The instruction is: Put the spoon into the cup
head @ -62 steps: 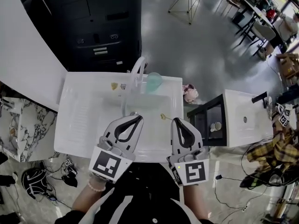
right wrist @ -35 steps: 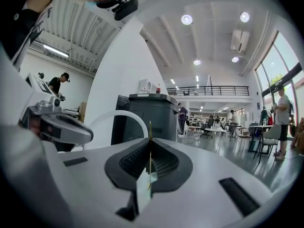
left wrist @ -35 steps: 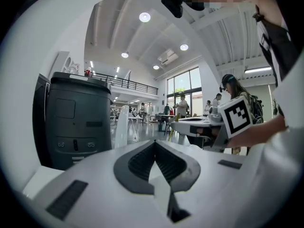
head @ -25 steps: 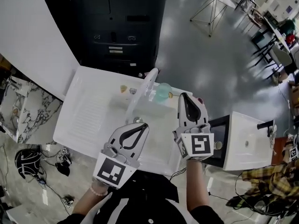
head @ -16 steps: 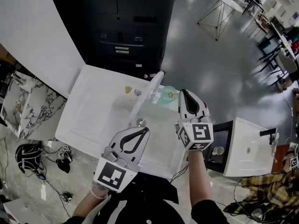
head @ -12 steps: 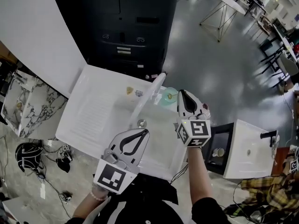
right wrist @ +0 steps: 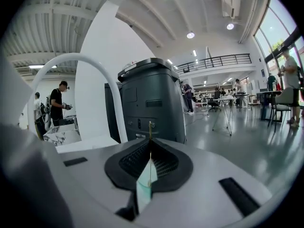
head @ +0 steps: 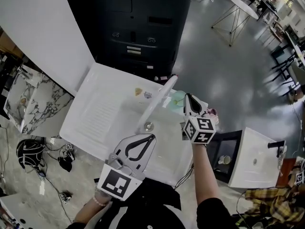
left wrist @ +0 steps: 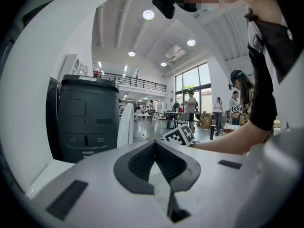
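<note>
The right gripper [head: 188, 99], fingers pinching the spoon [right wrist: 150, 127], has sunk to the cup [head: 177, 99] at the counter's [head: 97, 111] far right corner, so release looks next; left gripper [head: 150, 138] fingers are pressed together

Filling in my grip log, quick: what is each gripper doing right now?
Left gripper: closed, nothing between its jaws.
Right gripper: closed on the spoon, gripping its thin handle.
</note>
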{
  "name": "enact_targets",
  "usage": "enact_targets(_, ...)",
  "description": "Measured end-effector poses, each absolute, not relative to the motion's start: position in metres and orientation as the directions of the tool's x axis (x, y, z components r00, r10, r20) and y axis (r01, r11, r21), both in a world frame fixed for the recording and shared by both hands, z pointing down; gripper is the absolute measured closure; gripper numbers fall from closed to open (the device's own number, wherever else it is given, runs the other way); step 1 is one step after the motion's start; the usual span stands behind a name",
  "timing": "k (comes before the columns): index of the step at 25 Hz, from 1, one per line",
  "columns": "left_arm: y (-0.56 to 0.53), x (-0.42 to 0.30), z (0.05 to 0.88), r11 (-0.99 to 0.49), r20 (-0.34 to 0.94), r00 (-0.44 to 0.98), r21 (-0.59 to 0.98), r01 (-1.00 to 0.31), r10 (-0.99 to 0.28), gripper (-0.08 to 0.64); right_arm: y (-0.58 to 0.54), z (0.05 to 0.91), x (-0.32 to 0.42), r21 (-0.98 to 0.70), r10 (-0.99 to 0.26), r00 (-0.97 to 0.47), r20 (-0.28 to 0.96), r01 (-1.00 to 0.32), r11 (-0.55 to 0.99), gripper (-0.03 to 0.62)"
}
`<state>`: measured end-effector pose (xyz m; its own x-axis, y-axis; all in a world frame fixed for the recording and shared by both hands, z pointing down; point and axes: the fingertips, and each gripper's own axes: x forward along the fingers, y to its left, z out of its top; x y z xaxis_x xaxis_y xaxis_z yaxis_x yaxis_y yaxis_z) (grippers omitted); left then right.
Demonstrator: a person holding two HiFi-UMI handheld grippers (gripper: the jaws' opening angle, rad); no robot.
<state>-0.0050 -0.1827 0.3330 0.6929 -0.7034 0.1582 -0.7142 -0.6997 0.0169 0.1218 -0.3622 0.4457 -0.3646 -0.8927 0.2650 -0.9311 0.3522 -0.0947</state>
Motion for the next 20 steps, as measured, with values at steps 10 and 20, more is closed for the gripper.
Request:
enact_targets(10,-0.183,-0.013,0.338,-0.673,0.174,0.666,0.017,-0.739,-0.726,0.563,-0.367,0.479,0.126,-0.091,-0.857,-0.392,0.335,-0.919,0.384,0.584)
enact_targets(20,-0.185,-0.013,0.337,-0.667,0.165,0.659,0.014,-0.745,-0.733,0.563,-0.378,0.485,0.139,-0.064,-0.866,-0.357,0.350,-0.931,0.358,0.580)
